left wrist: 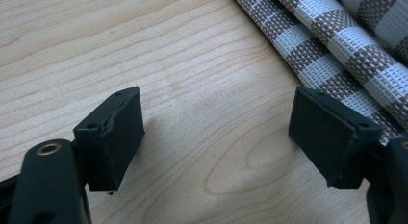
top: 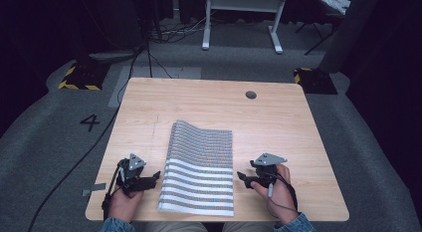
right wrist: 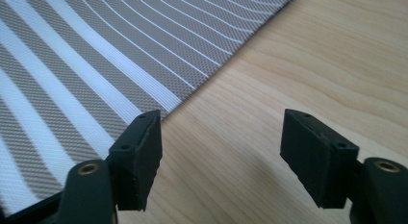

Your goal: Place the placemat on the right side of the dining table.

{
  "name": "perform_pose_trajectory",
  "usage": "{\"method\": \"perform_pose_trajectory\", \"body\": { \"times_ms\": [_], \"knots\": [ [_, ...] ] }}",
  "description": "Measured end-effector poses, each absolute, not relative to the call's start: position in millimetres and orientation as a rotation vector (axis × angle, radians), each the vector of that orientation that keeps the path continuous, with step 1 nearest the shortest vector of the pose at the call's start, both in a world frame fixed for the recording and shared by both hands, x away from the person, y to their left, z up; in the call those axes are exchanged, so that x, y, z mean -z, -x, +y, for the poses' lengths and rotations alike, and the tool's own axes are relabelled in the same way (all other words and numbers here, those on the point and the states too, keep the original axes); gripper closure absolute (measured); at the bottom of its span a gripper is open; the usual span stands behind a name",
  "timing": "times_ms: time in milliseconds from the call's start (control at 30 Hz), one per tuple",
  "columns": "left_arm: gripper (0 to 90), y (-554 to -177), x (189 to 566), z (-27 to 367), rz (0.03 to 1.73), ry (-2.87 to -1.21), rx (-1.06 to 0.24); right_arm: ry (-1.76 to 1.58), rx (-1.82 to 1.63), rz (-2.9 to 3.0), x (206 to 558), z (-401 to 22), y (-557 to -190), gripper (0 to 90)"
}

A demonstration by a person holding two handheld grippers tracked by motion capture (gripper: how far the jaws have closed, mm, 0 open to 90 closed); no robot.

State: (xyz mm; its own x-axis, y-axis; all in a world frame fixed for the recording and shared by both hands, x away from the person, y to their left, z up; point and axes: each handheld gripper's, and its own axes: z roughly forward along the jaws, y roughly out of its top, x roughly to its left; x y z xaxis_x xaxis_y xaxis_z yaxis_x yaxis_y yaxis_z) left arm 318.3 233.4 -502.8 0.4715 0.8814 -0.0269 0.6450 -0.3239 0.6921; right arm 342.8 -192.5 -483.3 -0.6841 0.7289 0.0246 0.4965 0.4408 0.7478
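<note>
Numeral "4" [top: 90,122] was read on the grey floor. A folded brown-and-white striped woven mat [top: 200,167] lay mid-table between the left gripper [top: 152,178] and right gripper [top: 242,176], both spread, nothing pinched.

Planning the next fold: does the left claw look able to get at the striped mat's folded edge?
Probably yes: the left claw stands open beside the striped mat, only bare table between them.

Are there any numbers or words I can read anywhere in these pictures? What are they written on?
"4": a dark number on the grey floor, left of the wooden table.
The striped mat on the table carries only stripes, no words.
Neither the left gripper nor the right gripper bears any readable label.
</note>
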Motion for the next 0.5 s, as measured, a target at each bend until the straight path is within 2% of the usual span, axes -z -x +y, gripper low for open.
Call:
{"method": "perform_pose_trajectory", "body": {
  "times_ms": [133,267,500],
  "knots": [
    [20.2,-318,503,238,1.232,-2.091,-0.459,-1.013,-1.104,2.424,471,-185,-343,32.9],
    [19.6,-323,503,245,1.187,-2.117,-0.44,-0.942,-1.106,2.448,456,-168,-343,22.0],
    [19.2,-324,503,245,1.194,-2.115,-0.445,-0.904,-1.158,2.487,433,-145,-347,24.2]
  ]
}}
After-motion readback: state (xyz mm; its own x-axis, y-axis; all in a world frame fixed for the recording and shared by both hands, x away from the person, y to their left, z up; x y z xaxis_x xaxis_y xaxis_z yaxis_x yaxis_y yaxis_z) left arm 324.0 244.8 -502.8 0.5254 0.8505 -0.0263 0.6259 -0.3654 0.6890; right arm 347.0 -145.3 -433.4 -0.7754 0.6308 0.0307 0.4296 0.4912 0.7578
